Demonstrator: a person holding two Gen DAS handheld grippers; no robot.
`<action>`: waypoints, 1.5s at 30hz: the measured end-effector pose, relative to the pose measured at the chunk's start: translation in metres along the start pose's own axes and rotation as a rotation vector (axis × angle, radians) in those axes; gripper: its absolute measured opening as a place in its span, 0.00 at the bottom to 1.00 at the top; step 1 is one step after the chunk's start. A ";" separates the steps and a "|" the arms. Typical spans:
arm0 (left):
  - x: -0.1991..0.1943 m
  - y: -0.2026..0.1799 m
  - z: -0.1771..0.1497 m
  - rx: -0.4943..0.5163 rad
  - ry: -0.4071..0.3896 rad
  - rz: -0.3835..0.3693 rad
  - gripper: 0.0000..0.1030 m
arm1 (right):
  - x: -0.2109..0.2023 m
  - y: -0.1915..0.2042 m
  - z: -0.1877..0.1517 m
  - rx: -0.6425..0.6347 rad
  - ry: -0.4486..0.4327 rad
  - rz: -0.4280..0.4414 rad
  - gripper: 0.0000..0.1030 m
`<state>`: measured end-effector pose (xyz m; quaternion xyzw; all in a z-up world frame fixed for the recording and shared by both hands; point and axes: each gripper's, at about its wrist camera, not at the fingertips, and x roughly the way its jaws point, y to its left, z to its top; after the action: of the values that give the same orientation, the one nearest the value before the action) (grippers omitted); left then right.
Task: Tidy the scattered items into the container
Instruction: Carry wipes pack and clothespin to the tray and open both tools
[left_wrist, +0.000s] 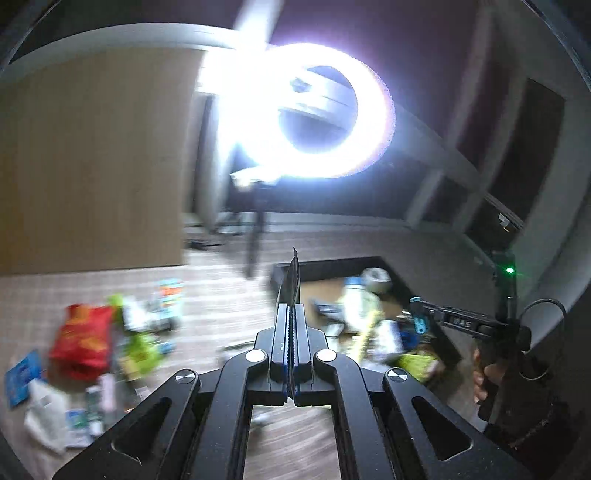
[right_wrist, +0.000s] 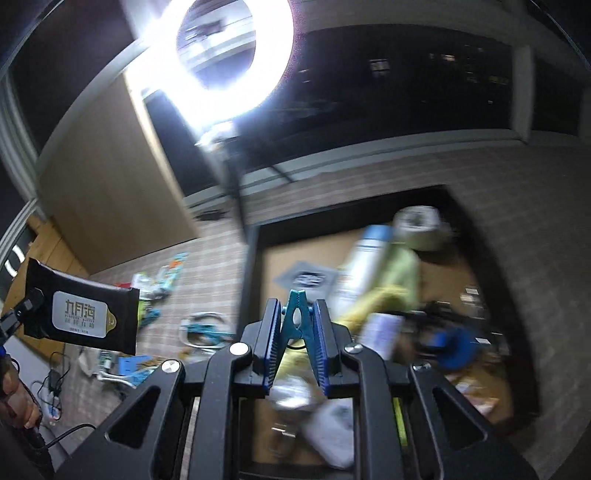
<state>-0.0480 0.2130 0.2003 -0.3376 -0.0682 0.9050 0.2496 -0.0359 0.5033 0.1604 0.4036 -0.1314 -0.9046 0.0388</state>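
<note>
The left gripper (left_wrist: 291, 314) was pressed tight on a flat black packet (left_wrist: 290, 280). From its own camera the packet showed only as a thin edge with a zigzag top. From the right camera I could see its face, black with a pale label (right_wrist: 79, 306), out at nine o'clock.

The right gripper (right_wrist: 295, 328) was pinching a small teal clothes peg (right_wrist: 296, 314), with the peg's point sticking up between the blue pads (right_wrist: 271, 332).

The container (right_wrist: 491, 266) was a wide box with dark walls and a brown floor. It sat at about one o'clock from the right gripper. The peg hung over its near-left part. The black packet looked like it was near the box's left wall, but I could not tell if it was over the box.

Some tidying was done. In the box lay a white bottle (right_wrist: 364, 258), a roll of tape (right_wrist: 419, 223), something blue (right_wrist: 452, 345) and more blurry bits.

A lot was left. On the tiled floor (left_wrist: 221, 288) at eight o'clock from the left gripper lay a red bag (left_wrist: 83, 343), green packets (left_wrist: 142, 347) and a blue card (left_wrist: 22, 373). I guessed both things would be dropped in next, and then many more trips were needed.
</note>
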 end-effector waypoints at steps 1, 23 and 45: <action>0.008 -0.012 0.002 0.017 0.006 -0.020 0.00 | -0.004 -0.012 0.000 0.011 -0.003 -0.013 0.17; 0.147 -0.121 0.041 0.158 0.091 -0.060 0.35 | -0.015 -0.097 0.006 0.028 -0.032 -0.084 0.55; 0.052 -0.087 0.029 0.138 0.001 0.101 0.46 | -0.024 -0.051 0.001 0.000 -0.040 -0.007 0.55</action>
<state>-0.0648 0.3156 0.2177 -0.3232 0.0118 0.9188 0.2264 -0.0184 0.5564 0.1647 0.3861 -0.1305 -0.9126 0.0331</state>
